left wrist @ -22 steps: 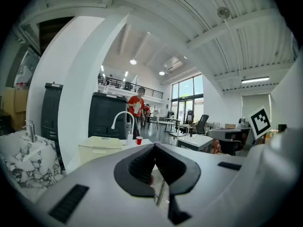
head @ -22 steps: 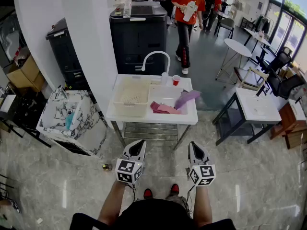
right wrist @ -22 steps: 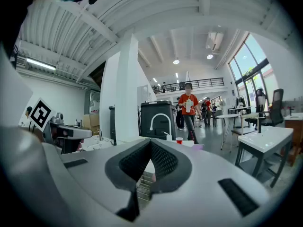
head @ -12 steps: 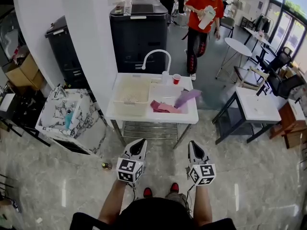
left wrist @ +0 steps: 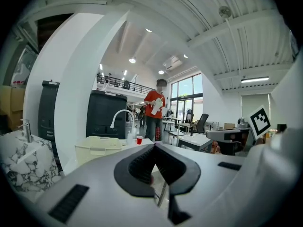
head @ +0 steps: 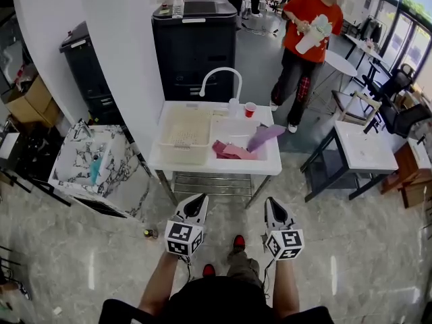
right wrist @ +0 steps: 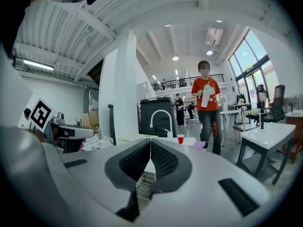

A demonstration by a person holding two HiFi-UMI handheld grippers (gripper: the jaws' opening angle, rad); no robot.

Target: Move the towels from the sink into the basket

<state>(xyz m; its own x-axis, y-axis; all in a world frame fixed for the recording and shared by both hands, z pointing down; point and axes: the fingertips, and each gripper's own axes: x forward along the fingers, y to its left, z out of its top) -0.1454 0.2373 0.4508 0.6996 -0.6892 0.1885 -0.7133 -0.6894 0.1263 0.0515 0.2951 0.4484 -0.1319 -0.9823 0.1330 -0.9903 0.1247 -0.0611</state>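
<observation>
A pink towel (head: 229, 152) and a purple towel (head: 264, 137) lie in the sink (head: 233, 130) of a white table; the purple one drapes over the right rim. A cream basket (head: 183, 135) stands on the table to the left of the sink. Both grippers hang well short of the table, over the floor. My left gripper (head: 198, 200) is shut with nothing in it, its jaws (left wrist: 154, 148) meeting at the tips. My right gripper (head: 271, 202) is shut and empty too, jaws (right wrist: 150, 143) closed together. The purple towel (right wrist: 199, 145) shows far ahead in the right gripper view.
A white faucet (head: 219, 79) and a red cup (head: 250, 109) stand at the sink's back. A person in a red shirt (head: 307, 39) stands behind the table at right. A marble washstand (head: 94, 160) is at left, a dark-framed table (head: 361, 150) at right.
The person in red has walked rightward and closer behind the table. One of my feet has stepped forward. Both grippers stay shut in the same spots in the view.
</observation>
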